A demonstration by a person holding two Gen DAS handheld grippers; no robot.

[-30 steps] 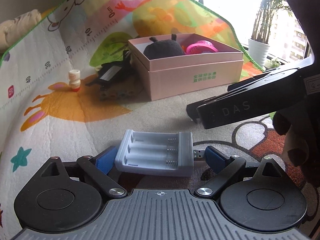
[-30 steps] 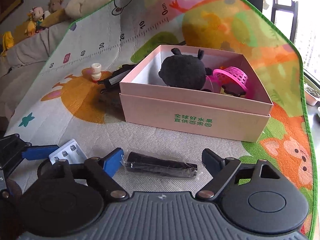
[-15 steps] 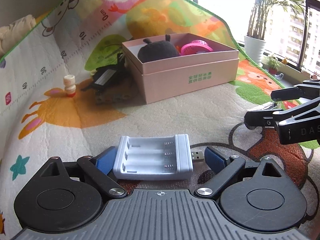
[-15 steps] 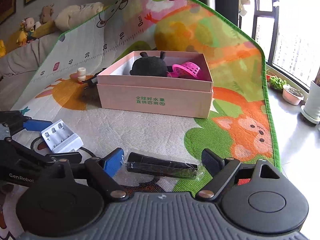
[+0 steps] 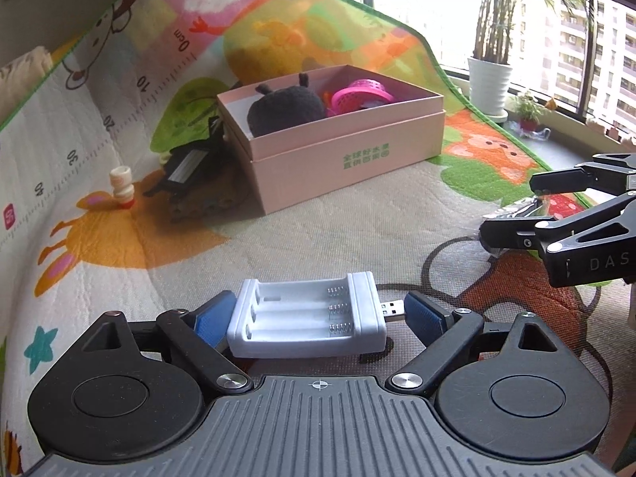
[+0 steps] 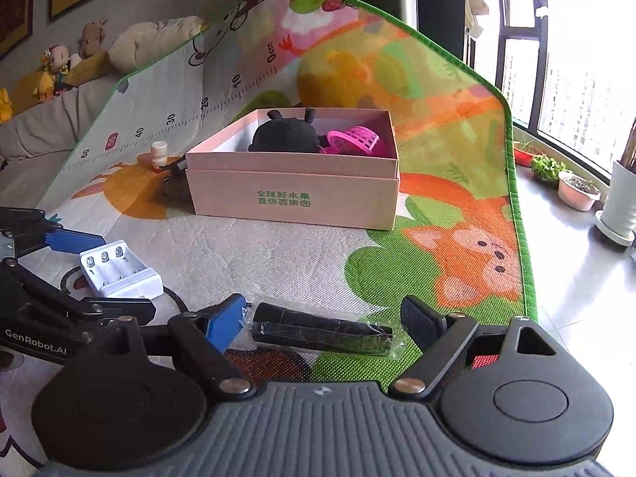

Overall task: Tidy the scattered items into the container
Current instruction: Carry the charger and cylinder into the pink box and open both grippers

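**Both grippers straddle items on the play mat, box waiting beyond**

Left gripper (image 5: 316,316) sits low over the mat with a white battery charger (image 5: 308,320) between its blue-padded fingers (image 5: 212,320). The left pad looks to be touching the charger's end, while the right pad stands just off the tip of the USB plug (image 5: 391,310), so the jaws are spread about the charger's length and not clamped on it. From the right wrist view the same charger (image 6: 121,274) lies flat on the mat.

Right gripper (image 6: 322,322) is likewise spread wide, its fingers on either side of a black cylinder in clear plastic wrap (image 6: 322,330). A gap shows at each end, so nothing is gripped. In the left wrist view this gripper (image 5: 512,208) appears at the right edge, near the mat's border.

Further back, well apart from both grippers, the pink box (image 6: 294,194) stands open on the colourful play mat (image 6: 457,127). Inside it are a black plush toy (image 6: 286,135) and a pink basket (image 6: 355,141). Just beside the box's left wall lies a black object (image 5: 187,167), and a small white bottle with a red base (image 5: 121,187) stands upright near it.
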